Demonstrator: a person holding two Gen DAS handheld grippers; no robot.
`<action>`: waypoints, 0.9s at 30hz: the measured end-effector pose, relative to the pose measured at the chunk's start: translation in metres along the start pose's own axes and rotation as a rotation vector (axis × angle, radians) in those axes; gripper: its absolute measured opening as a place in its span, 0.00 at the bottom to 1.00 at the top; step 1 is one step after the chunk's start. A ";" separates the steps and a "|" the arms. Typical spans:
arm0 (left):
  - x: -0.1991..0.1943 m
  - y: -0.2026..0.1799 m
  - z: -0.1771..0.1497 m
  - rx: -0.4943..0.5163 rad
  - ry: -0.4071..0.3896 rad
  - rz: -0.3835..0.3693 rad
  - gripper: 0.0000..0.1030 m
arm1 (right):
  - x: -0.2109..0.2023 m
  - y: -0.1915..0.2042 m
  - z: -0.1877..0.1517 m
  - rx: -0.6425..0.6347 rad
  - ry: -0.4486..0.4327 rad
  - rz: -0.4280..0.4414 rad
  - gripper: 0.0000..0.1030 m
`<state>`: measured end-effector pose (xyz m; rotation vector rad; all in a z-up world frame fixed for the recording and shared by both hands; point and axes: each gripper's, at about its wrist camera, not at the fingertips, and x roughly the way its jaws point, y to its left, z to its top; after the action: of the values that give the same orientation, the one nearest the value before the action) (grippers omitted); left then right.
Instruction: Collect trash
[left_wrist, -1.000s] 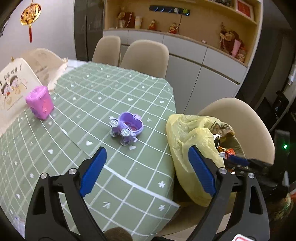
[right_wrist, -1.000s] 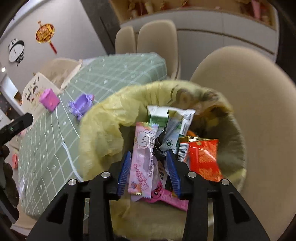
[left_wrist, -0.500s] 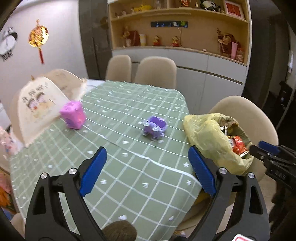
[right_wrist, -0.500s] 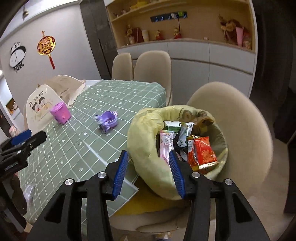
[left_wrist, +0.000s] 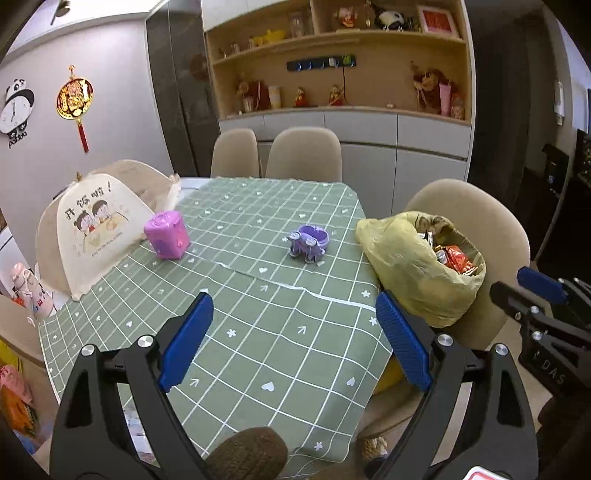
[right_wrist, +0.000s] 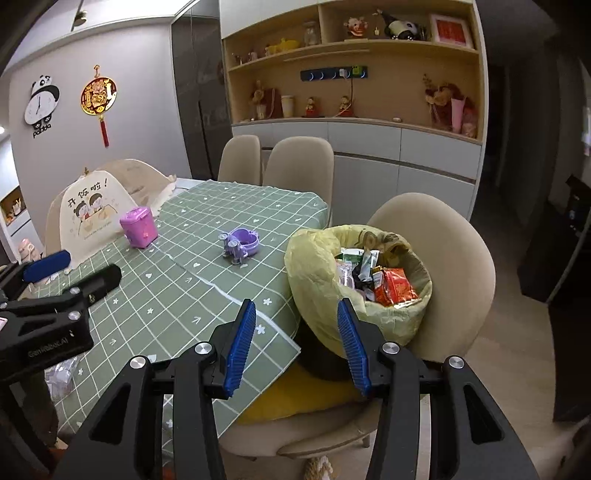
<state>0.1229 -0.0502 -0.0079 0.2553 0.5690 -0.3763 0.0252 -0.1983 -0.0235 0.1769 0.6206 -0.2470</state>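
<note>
A yellow trash bag (left_wrist: 417, 273) full of snack wrappers (right_wrist: 384, 282) sits on a beige chair (right_wrist: 458, 266) at the table's right edge; the bag also shows in the right wrist view (right_wrist: 317, 273). My left gripper (left_wrist: 291, 343) is open and empty, low over the near end of the green tablecloth (left_wrist: 258, 295). My right gripper (right_wrist: 295, 343) is open and empty, held back from the bag, near its front side.
A purple toy car (left_wrist: 308, 242) and a pink cube box (left_wrist: 168, 240) stand on the table. A cream food cover (left_wrist: 88, 229) stands at the left. Two beige chairs (left_wrist: 303, 151) and a shelved cabinet stand behind.
Both grippers have pulled back and up from the table and bag. The right gripper, which was at the wrappers inside the bag, is now clear of it and wider open.
</note>
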 end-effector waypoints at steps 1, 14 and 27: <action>-0.001 0.002 -0.001 -0.001 0.000 0.000 0.83 | -0.002 0.002 -0.002 0.004 0.001 -0.001 0.43; -0.006 0.025 -0.003 -0.024 0.014 -0.010 0.83 | -0.008 0.012 0.000 0.037 0.002 -0.042 0.43; -0.006 0.021 -0.005 0.000 0.009 -0.034 0.83 | -0.011 0.013 0.001 0.053 -0.017 -0.071 0.43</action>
<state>0.1246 -0.0283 -0.0064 0.2475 0.5827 -0.4081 0.0203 -0.1843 -0.0154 0.2042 0.6046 -0.3339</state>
